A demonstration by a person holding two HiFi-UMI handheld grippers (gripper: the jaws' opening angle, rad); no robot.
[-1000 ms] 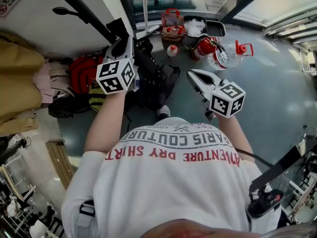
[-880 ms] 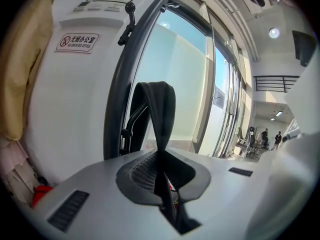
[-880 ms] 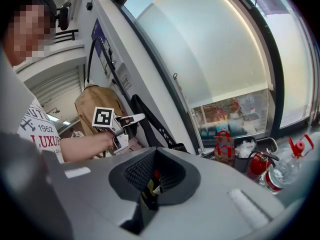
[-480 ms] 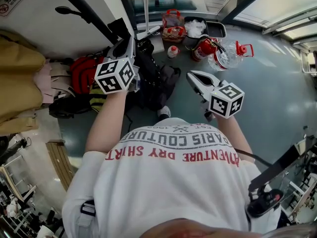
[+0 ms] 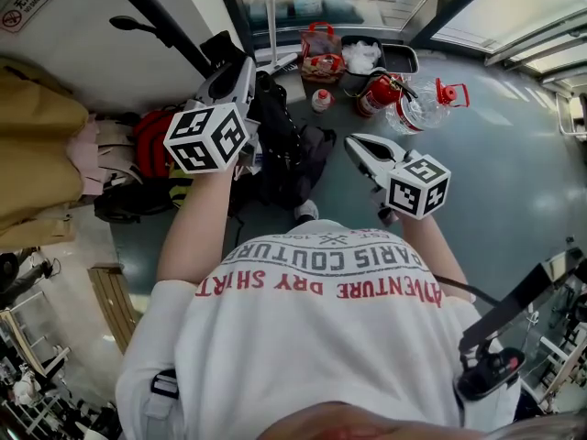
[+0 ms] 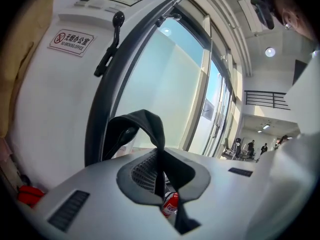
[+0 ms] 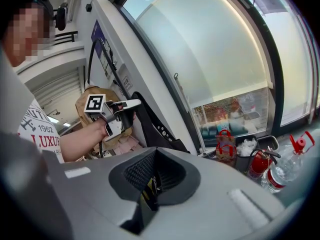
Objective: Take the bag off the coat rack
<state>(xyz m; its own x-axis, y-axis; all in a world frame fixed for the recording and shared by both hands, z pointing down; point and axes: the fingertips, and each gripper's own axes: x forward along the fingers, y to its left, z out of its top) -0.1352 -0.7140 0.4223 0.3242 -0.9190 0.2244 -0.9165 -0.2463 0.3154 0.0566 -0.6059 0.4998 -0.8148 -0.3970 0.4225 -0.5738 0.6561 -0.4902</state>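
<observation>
The right gripper hangs free just ahead of the person, its 2 jaws together on nothing. Farther out and higher, the left gripper is clamped on the strap of the black bag. The strap loops up above the jaws, and the bag hangs below them, beside the rack. Beyond, on the floor by the window, stand a tote, an extinguisher and a bottle.

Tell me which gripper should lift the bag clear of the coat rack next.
Left. The left gripper is shut on the strap of the black bag; the right gripper hangs shut and empty, apart from the bag.
</observation>
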